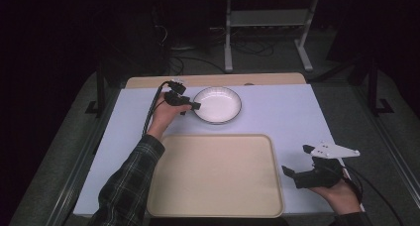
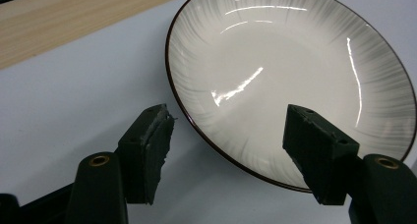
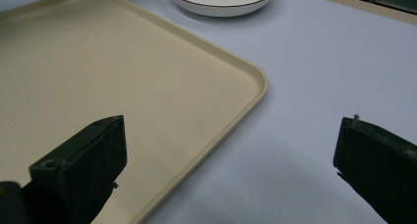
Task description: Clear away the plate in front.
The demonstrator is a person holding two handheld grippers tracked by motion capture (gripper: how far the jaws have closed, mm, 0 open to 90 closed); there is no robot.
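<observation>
Bowl (image 2: 290,81), white, glossy, dark-rimmed, seemingly faint grey streaks

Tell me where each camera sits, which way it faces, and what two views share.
High view: above the table, looking forward and down; forearms, left gripper, right gripper.
Left gripper view: on that gripper, facing the plate rim between open jaws.
Right gripper view: low, facing the tray corner.
All three share the plate.

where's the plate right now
In the high view the plate sits on the table's far middle, just beyond the tray, with the left claw at its left rim.
</observation>
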